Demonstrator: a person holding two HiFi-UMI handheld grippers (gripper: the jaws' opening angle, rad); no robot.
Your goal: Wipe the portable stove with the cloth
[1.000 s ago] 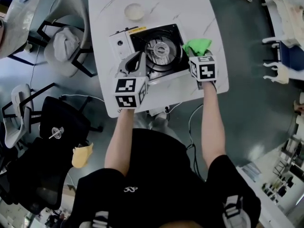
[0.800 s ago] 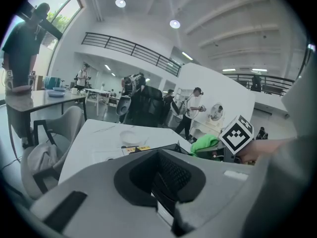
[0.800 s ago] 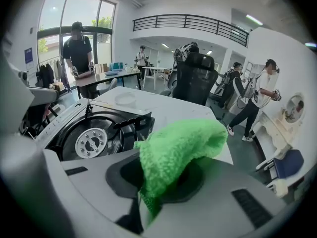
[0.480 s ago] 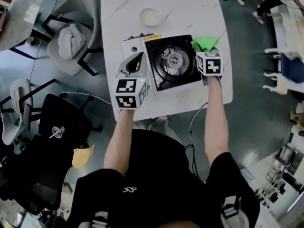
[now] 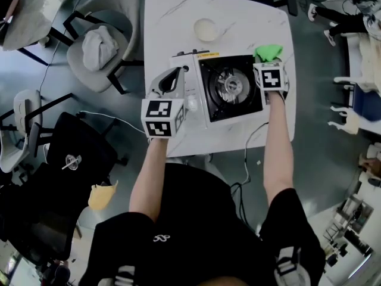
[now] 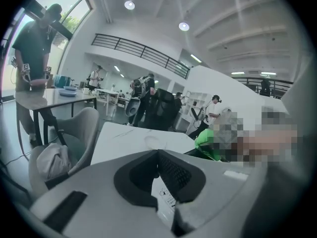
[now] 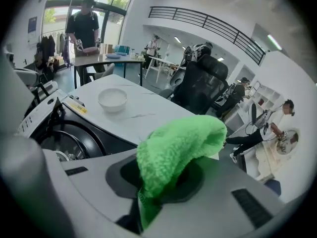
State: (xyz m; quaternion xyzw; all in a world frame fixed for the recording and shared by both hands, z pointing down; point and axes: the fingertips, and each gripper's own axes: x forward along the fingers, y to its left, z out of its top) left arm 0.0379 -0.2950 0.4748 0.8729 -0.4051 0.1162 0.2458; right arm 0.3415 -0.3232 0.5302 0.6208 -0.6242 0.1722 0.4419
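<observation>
**A:** Where's the cloth [image 7: 174, 155]?

**B:** Bunched up and pinched in the right claw [image 5: 268, 61]. It's at the stove's [image 5: 191, 83] far right corner, more over the counter [image 5: 172, 16] than over the black top.

**A:** And the left claw [image 5: 174, 76]?

**B:** Clenched on nothing, at the stove's left end. I can't tell whether it touches.

**A:** So how should the wipe go?

**B:** I'd bring the cloth left onto the black top and press its loose fold flat. Then sweep near to far around the burner [image 5: 231, 85], not across its prongs, where the pile could snag. The left claw would do well to brace the stove's body so it doesn't slide. Stay clear of the bowl [image 5: 205, 28] at the far side.
</observation>
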